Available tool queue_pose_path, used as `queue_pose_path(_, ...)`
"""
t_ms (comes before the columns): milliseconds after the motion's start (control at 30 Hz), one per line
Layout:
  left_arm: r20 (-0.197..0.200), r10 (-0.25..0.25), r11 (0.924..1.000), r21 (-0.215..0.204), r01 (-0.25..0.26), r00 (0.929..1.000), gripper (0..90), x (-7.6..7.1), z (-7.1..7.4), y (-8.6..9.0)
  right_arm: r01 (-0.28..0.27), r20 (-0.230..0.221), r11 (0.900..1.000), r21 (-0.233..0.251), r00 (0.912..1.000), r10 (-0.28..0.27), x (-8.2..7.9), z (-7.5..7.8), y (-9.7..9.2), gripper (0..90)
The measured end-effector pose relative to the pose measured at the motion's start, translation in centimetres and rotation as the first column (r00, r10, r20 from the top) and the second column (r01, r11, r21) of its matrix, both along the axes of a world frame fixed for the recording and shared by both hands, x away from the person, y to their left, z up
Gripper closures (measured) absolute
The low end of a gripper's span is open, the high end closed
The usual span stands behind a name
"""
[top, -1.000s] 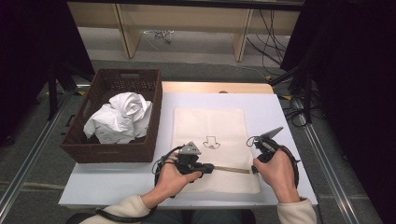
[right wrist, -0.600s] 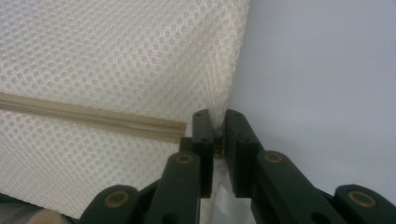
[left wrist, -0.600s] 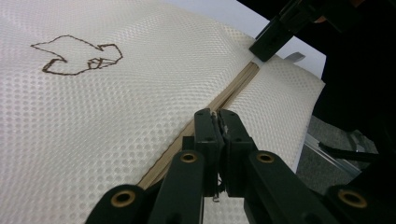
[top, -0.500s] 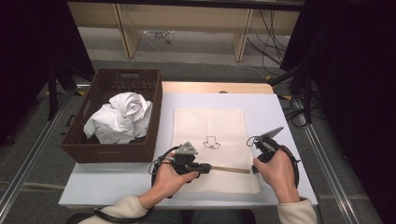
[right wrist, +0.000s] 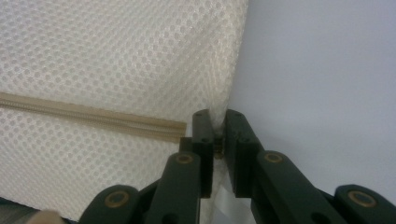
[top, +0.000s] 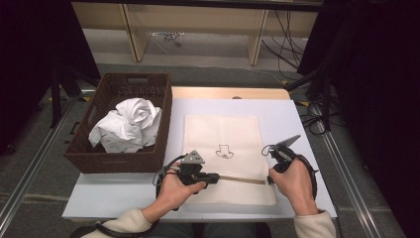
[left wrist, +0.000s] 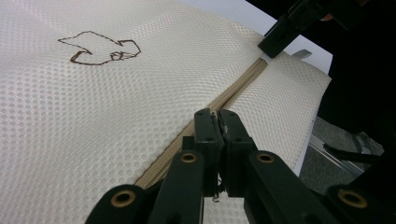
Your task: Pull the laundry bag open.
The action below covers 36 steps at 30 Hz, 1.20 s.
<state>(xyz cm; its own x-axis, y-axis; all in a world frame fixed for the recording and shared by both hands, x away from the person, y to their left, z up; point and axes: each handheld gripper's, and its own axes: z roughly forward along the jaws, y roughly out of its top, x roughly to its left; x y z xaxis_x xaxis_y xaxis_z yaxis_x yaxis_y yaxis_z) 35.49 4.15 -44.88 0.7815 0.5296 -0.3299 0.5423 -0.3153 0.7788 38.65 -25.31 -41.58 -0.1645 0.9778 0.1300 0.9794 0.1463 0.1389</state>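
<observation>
A cream mesh bag (top: 223, 134) with a small brown embroidered figure (top: 224, 151) lies flat on the white table (top: 99, 193). A tan zipper (top: 242, 179) runs across its near end. My left gripper (top: 214, 177) is shut on the zipper (left wrist: 238, 88) at its left part, jaws pressed together on the tape (left wrist: 218, 116); what the pads pinch is hidden. My right gripper (top: 270, 178) is shut on the bag's right edge (right wrist: 224, 93), just past the zipper's end (right wrist: 180, 127), pinching the mesh between its pads (right wrist: 215, 122).
A dark wicker basket (top: 84, 158) with crumpled white cloth (top: 129, 124) stands at the table's left. A wooden strip (top: 228, 92) runs along the far edge. Bare table lies right of the bag (top: 297, 124). Cables hang beyond the table on the right.
My left gripper has edged slightly to the left along the zipper line. The right gripper has kept still, holding the bag's edge.
</observation>
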Motion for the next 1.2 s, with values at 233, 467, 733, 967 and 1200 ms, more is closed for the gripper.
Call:
queue_pose_path(233,0.0,0.007,1.0,0.002,-0.007,1.0,86.7,-0.1,0.0,0.3,-0.007,-0.01,1.0,0.0,0.9999,0.006,-0.1,0.2,0.1,84.1)
queue_pose_path(467,-0.002,0.005,1.0,0.002,-0.005,1.0,86.7,-0.1,0.0,0.7,-0.005,-0.013,1.0,-0.003,0.9999,0.005,-0.1,0.1,0.1,84.1)
queue_pose_path(733,-0.006,0.008,1.0,-0.002,-0.008,1.0,86.7,-0.1,0.1,0.8,-0.01,-0.015,1.0,0.0,0.9998,0.01,-0.1,0.1,0.1,84.1)
queue_pose_path(967,-0.008,0.009,1.0,-0.001,-0.009,0.9999,86.7,-0.1,0.1,1.0,-0.012,-0.016,0.9999,0.003,0.9998,0.012,-0.1,0.1,0.1,84.1)
queue_pose_path(1200,0.001,0.02,0.9998,-0.004,-0.02,0.9998,86.6,-0.2,0.1,1.2,-0.004,-0.018,1.0,0.001,0.9998,0.004,0.0,0.0,0.2,84.1)
